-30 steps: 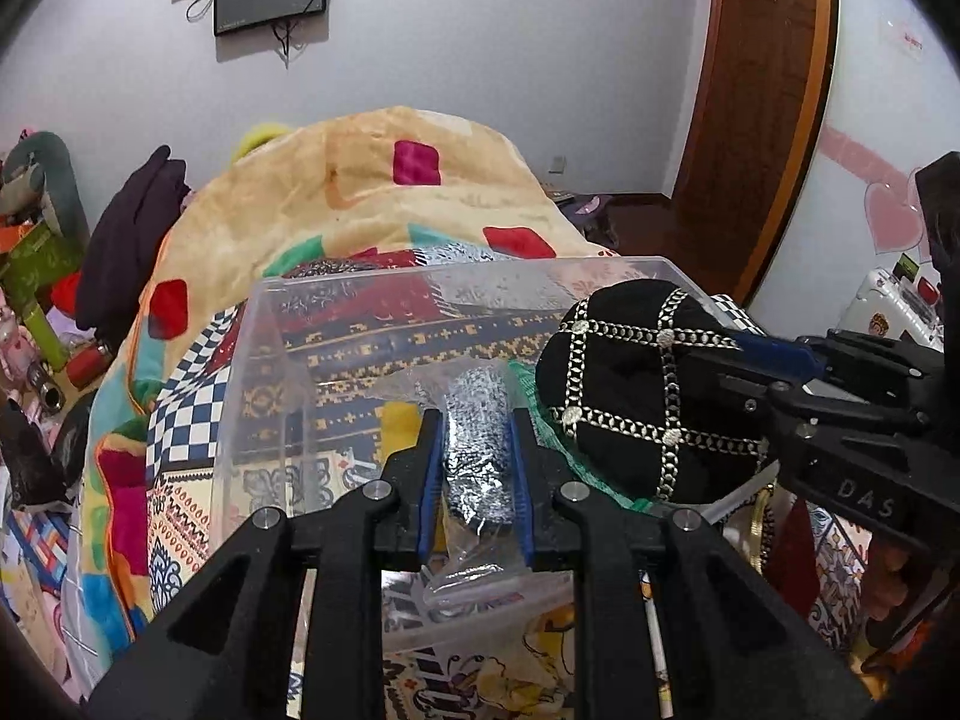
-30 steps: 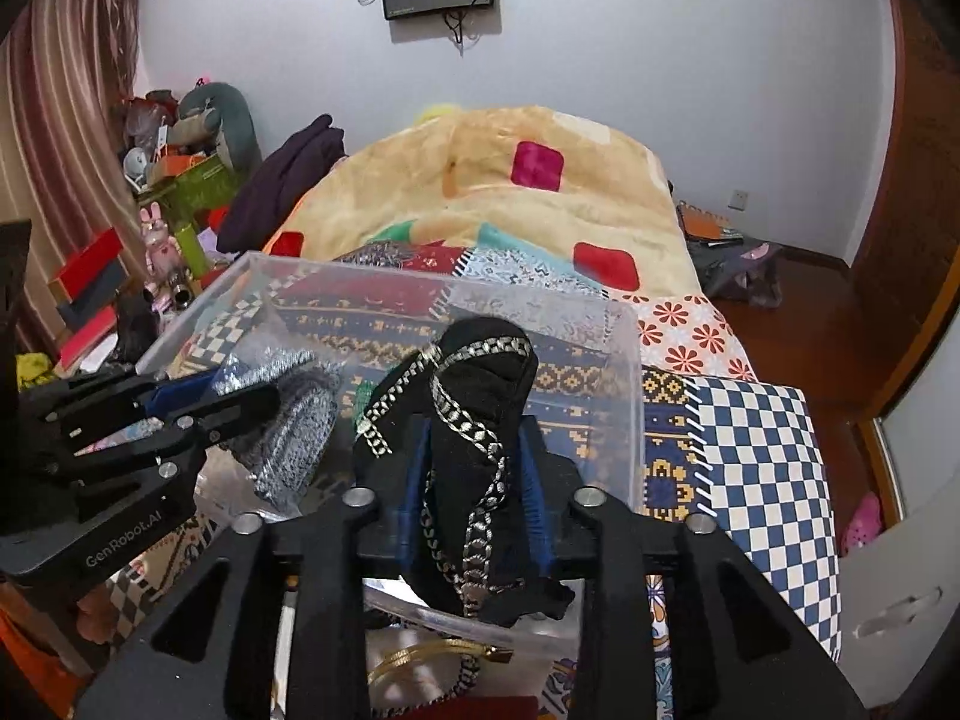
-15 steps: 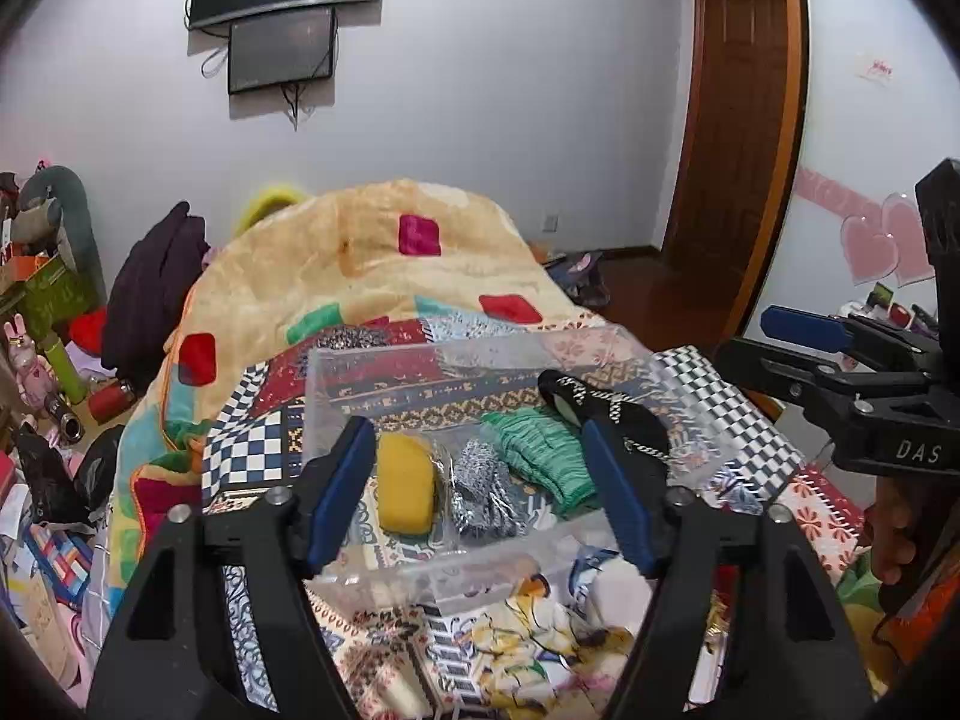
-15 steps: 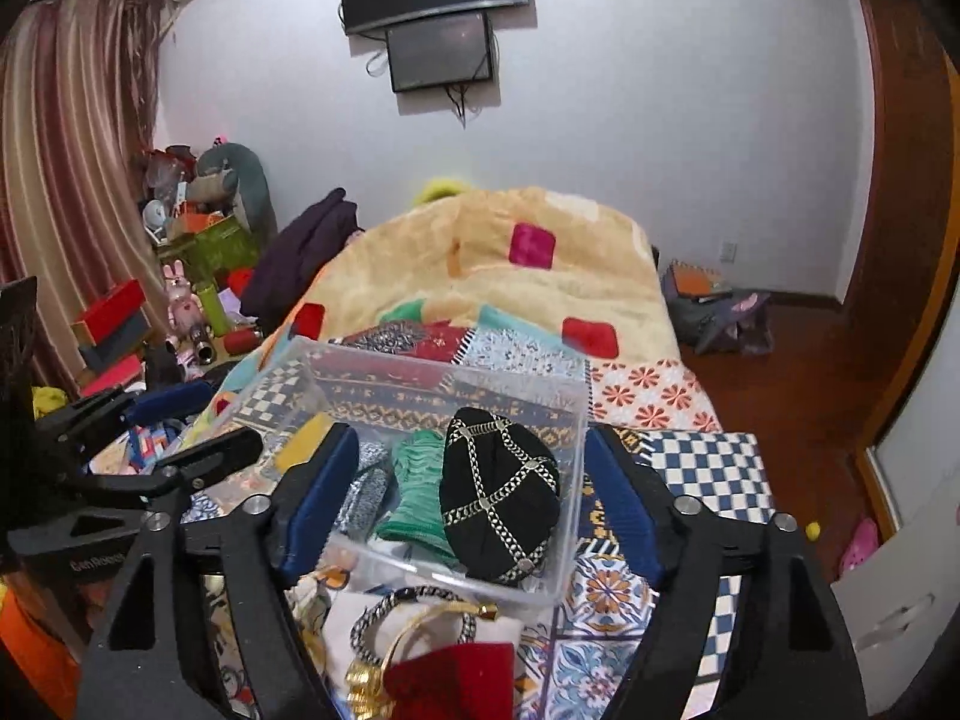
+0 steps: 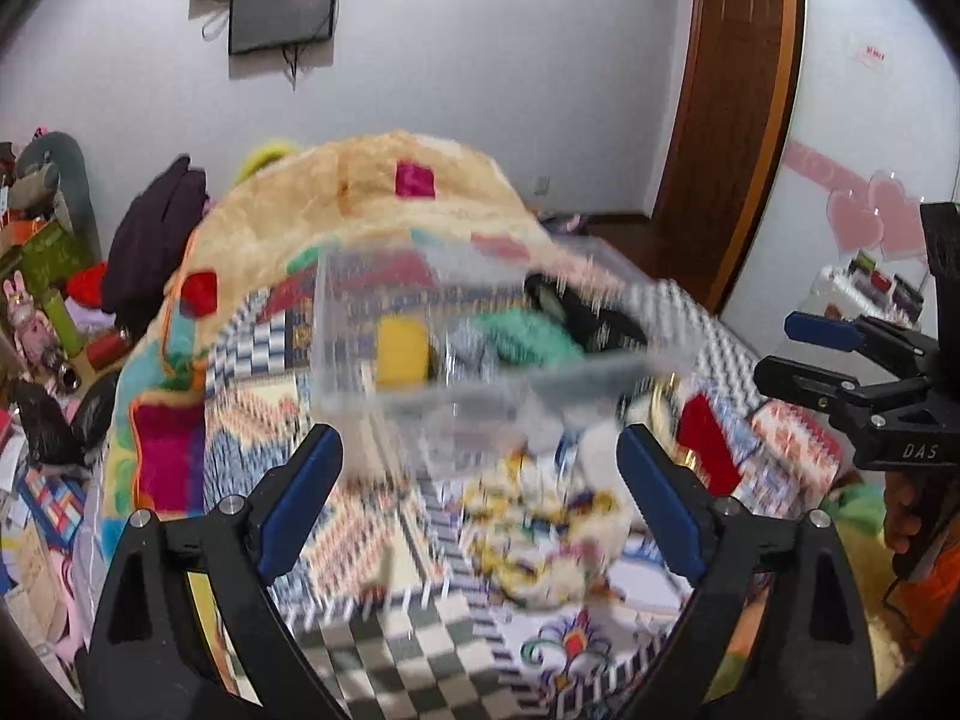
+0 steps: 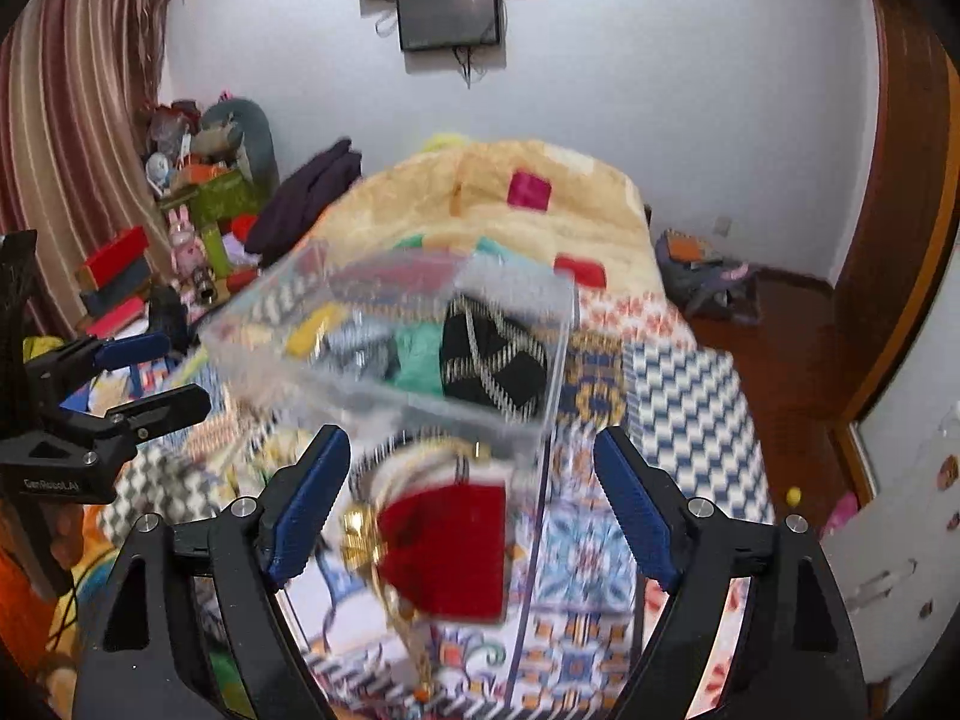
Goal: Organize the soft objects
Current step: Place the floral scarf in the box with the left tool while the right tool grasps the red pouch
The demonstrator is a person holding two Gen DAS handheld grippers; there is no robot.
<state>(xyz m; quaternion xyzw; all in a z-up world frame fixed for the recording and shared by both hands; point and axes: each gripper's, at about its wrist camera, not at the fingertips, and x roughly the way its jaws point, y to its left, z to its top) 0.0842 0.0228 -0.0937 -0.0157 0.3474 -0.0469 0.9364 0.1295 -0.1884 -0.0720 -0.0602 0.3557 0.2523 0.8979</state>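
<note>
A clear plastic bin point(image 5: 480, 414) point(image 6: 558, 312) sits on the patterned bed cover. Inside lie a yellow pad point(image 5: 401, 348), a grey glittery roll point(image 6: 360, 354), a green soft piece point(image 5: 528, 333) point(image 6: 420, 357) and a black cap with chain trim point(image 6: 495, 360) point(image 5: 591, 318). My left gripper point(image 5: 480, 504) is open and empty, pulled back in front of the bin. My right gripper point(image 6: 465, 498) is open and empty, also in front of the bin, above a red pouch point(image 6: 447, 546). Both views are motion-blurred.
Gold chain jewellery point(image 6: 360, 534) and soft white pieces point(image 5: 594, 444) lie on the cover in front of the bin. A yellow blanket point(image 6: 510, 210) is heaped behind. Cluttered shelves point(image 6: 180, 192) stand at the left, a wooden door point(image 5: 738, 108) at the right.
Both grippers let go of their items into the bin, the left the glittery roll, the right the black cap, opened wide and drew back toward me.
</note>
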